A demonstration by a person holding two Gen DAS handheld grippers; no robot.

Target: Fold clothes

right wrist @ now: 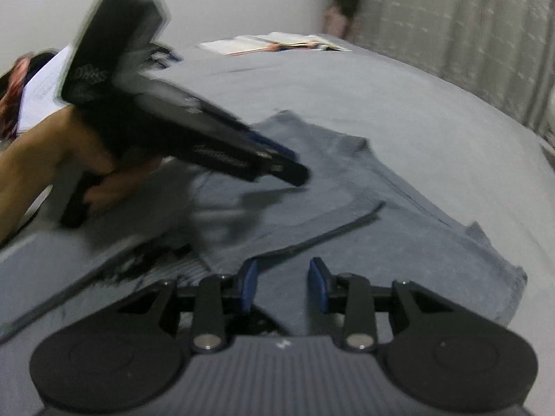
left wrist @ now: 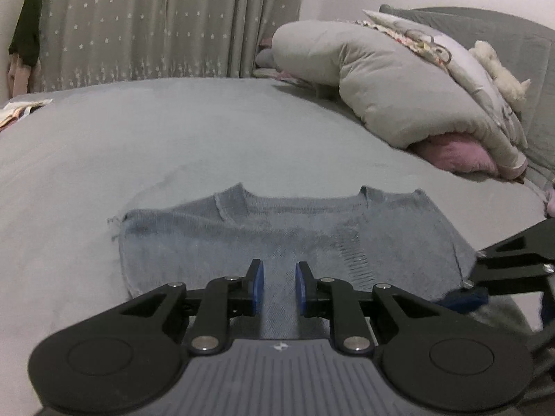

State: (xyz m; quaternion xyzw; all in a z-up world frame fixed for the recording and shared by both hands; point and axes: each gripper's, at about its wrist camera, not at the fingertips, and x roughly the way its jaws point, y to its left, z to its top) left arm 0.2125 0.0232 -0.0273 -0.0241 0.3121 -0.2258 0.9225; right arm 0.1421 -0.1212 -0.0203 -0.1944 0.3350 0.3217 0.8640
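Item: blue-grey knit sweater (left wrist: 284,242), laid flat on grey bed (left wrist: 173,131), near edge of the mattress, centre of the left wrist view.

Condition: body spread in a compact rectangle; no sleeves seen trailing left or right. Right wrist view shows a panel lapped diagonally over the body (right wrist: 305,201), its edge raised and casting a shadow. Judged part-folded: sides or sleeves apparently turned in, a lengthwise fold toward the collar likely outstanding. Which panel it is, not certain; view blurred.

Orientation: collar (left wrist: 301,204) at far side, hem toward near side and hidden beneath the grippers. Long axis, as now shown, running left to right across the bed.

Left gripper (left wrist: 279,287): low over near middle of the sweater, blue pads narrowly parted, nothing between them.

Right gripper (right wrist: 283,286): at near right corner of the sweater, pads somewhat wider apart, nothing held.

Far right: heaped quilt (left wrist: 399,79), pink cushion (left wrist: 454,154).
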